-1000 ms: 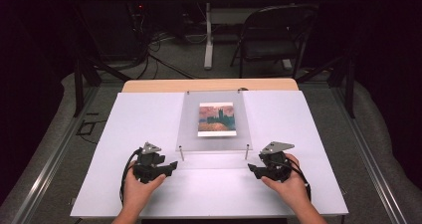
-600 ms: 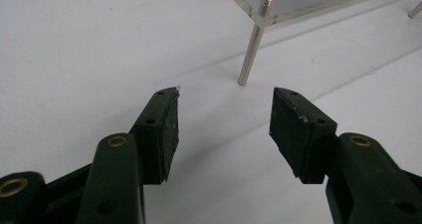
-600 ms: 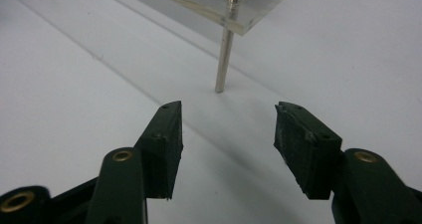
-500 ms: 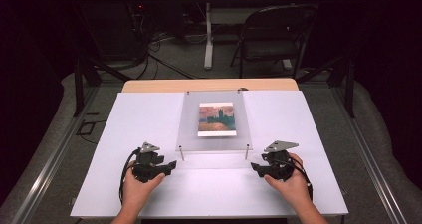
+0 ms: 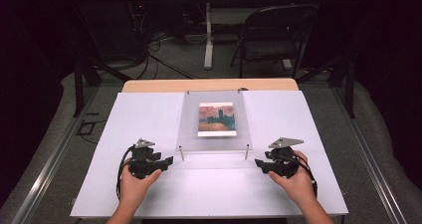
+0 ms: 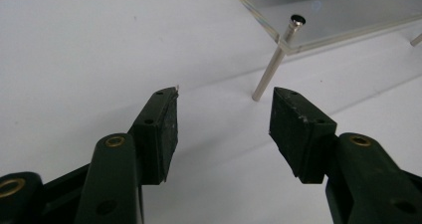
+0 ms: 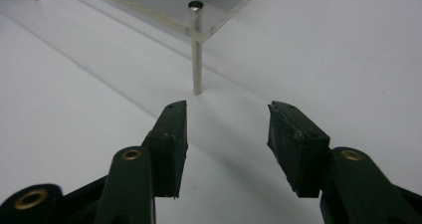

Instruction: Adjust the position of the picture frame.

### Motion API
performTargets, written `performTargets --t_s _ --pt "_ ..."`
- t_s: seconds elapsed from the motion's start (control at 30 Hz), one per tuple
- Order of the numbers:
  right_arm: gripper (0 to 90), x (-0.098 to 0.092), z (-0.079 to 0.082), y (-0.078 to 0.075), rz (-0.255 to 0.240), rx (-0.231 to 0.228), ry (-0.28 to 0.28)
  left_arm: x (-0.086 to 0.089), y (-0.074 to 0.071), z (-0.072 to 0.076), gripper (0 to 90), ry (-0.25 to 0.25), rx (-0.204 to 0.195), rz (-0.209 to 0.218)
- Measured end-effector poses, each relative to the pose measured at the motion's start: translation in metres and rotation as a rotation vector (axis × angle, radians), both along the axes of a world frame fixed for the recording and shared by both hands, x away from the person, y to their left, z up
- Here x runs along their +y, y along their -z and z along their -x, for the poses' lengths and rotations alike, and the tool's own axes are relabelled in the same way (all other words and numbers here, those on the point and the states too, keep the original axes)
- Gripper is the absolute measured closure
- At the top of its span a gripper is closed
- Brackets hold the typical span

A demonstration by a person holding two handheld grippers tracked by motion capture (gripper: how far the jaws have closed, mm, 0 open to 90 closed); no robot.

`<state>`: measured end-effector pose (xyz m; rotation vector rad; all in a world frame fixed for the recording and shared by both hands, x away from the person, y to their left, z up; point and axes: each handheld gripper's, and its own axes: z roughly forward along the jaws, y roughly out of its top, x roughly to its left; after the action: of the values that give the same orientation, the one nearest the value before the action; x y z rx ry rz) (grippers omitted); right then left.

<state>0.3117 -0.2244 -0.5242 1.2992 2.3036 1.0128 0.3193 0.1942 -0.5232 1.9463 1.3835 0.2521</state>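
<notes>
A clear acrylic plate (image 5: pixel 214 140) stands on thin metal posts over the white board (image 5: pixel 144 119), with a small painted picture (image 5: pixel 217 119) on it. My left gripper (image 5: pixel 168 161) rests on the board left of the plate's front left post (image 5: pixel 181 153). It is open with nothing between its jaws, and in the left gripper view (image 6: pixel 224 114) that post (image 6: pixel 272 67) rises just beyond the tips. My right gripper (image 5: pixel 259 163) sits right of the front right post (image 5: pixel 247 152). It is open; its jaws have just been closing on nothing, and the post (image 7: pixel 197 55) stands ahead of them (image 7: pixel 227 119).
The white board covers a wooden table whose far edge (image 5: pixel 209 84) shows behind the plate. Beyond it are a folding chair (image 5: pixel 273 35), a white table leg (image 5: pixel 209 35) and cables on the dark floor. Bare board lies on both sides of the plate.
Little differs: both hands stay in nearly the same spots beside the plate's front posts, the right one shifted slightly.
</notes>
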Motion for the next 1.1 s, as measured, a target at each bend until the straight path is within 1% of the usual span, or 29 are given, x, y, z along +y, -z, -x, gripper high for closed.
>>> performTargets --t_s 0.03,0.1,0.13,0.17,0.33,0.4,0.43,0.5,0.57,0.6,0.63,0.7,0.73,0.8,0.83,0.87,0.9,1.0,1.1 --pt "49.7 -0.001 -0.001 -0.002 -0.002 -0.001 0.006 0.001 -0.001 -0.001 45.2 0.003 -0.002 -0.004" --pt "49.8 -0.005 -0.004 -0.007 -0.005 -0.005 0.017 0.0 -0.004 -0.004 45.1 0.0 0.001 0.008" --pt "49.9 -0.006 -0.005 -0.008 -0.004 0.001 0.024 0.001 -0.006 -0.005 45.1 0.002 0.0 0.009" --pt "50.3 -0.007 -0.006 -0.009 -0.005 -0.003 0.029 0.001 -0.006 -0.007 45.1 0.001 -0.006 0.007" --pt "52.8 -0.01 -0.012 -0.01 -0.013 0.01 0.045 0.002 -0.01 -0.015 45.4 -0.008 -0.01 0.004" --pt "53.6 -0.012 -0.015 -0.011 -0.014 0.017 0.05 0.003 -0.011 -0.018 46.7 -0.01 -0.01 -0.004" --pt "54.4 -0.012 -0.016 -0.011 -0.024 0.013 0.056 0.003 -0.011 -0.019 47.3 -0.015 -0.014 -0.002" --pt "54.9 -0.014 -0.018 -0.013 -0.025 0.023 0.058 0.002 -0.014 -0.023 47.8 -0.015 -0.015 -0.004" --pt "54.9 -0.014 -0.021 -0.015 -0.026 0.027 0.057 0.002 -0.016 -0.027 47.7 -0.013 -0.015 0.007" --pt "54.9 -0.014 -0.023 -0.016 -0.024 0.03 0.056 0.002 -0.018 -0.03 47.4 -0.01 -0.007 0.014" --pt "54.9 -0.014 -0.025 -0.017 -0.024 0.033 0.056 0.001 -0.019 -0.033 46.9 -0.009 -0.004 0.016" --pt "54.8 -0.014 -0.032 -0.021 -0.011 0.044 0.051 -0.001 -0.023 -0.038 46.7 -0.009 -0.004 0.005" --pt "54.5 -0.014 -0.034 -0.021 -0.014 0.041 0.048 -0.003 -0.025 -0.041 46.4 -0.011 -0.006 0.0" --pt "54.4 -0.014 -0.04 -0.024 -0.014 0.053 0.048 -0.005 -0.029 -0.047 46.3 -0.011 -0.005 -0.007" --pt "54.4 -0.014 -0.044 -0.025 -0.011 0.051 0.047 -0.005 -0.03 -0.05 46.3 -0.009 -0.006 -0.01" --pt "54.4 -0.013 -0.047 -0.026 -0.01 0.054 0.048 -0.007 -0.032 -0.053 46.2 -0.013 -0.003 -0.009" --pt "54.4 -0.013 -0.051 -0.026 -0.01 0.055 0.052 -0.008 -0.035 -0.058 46.3 -0.017 -0.004 -0.018" --pt "54.0 -0.011 -0.063 -0.027 -0.015 0.073 0.057 -0.011 -0.038 -0.07 46.3 -0.024 -0.001 -0.027" --pt "53.6 -0.008 -0.077 -0.028 -0.02 0.066 0.065 -0.017 -0.042 -0.083 46.3 -0.028 0.004 -0.035"
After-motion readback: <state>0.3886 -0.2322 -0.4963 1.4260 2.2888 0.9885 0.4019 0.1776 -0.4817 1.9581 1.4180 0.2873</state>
